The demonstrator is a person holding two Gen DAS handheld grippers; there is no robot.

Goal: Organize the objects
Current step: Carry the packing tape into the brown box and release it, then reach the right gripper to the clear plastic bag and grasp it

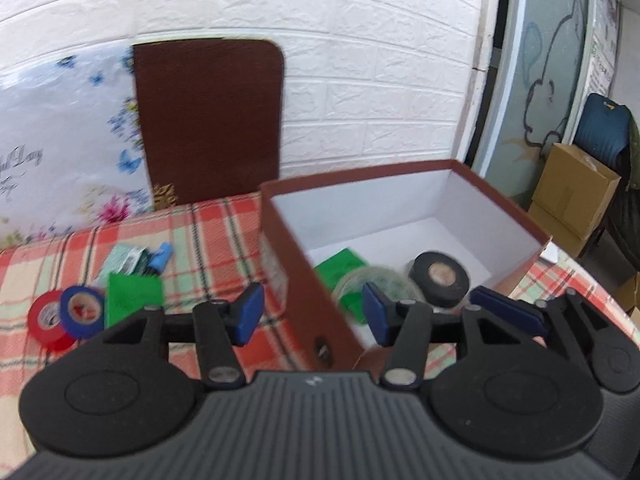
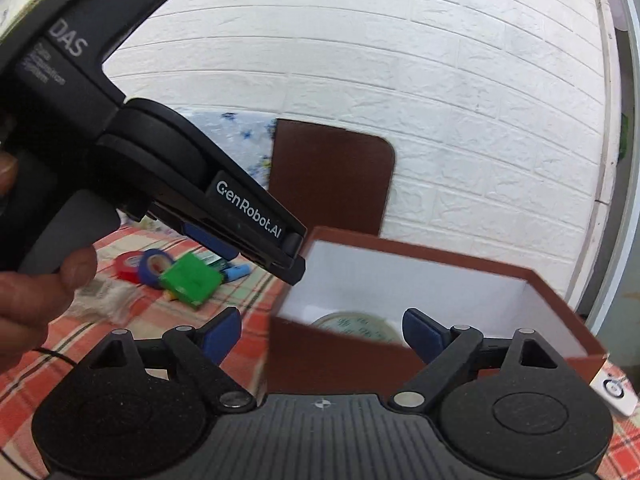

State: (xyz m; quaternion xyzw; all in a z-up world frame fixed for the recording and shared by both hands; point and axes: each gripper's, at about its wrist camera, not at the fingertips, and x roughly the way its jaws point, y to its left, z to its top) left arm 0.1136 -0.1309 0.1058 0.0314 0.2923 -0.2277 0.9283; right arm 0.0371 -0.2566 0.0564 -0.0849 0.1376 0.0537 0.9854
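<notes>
Left wrist view first: our left gripper [image 1: 314,314] has its fingers spread with nothing between the pads, and the near wall of the brown box [image 1: 320,280] runs up between them. Beyond the right finger, inside the box, we see a black tape roll [image 1: 440,276], a pale tape roll [image 1: 376,284] and a green pad [image 1: 340,270] already put away. Past the left finger, on the plaid cloth [image 1: 208,240], a red tape roll [image 1: 47,316], a blue tape roll [image 1: 82,310], a green packet [image 1: 134,296], a small paper packet [image 1: 126,260] and a blue marker [image 1: 162,256] are waiting outside. We judge the job roughly part done, with about five things left.

Right wrist view next: our right gripper [image 2: 322,338] also stands spread and empty, straddling the box corner, the pale roll showing just ahead between the fingers. Left of the left finger lie the same leftovers on the cloth. The left gripper crosses above, held by a hand [image 2: 36,296]; from this side we cannot tell how its fingers stand.
</notes>
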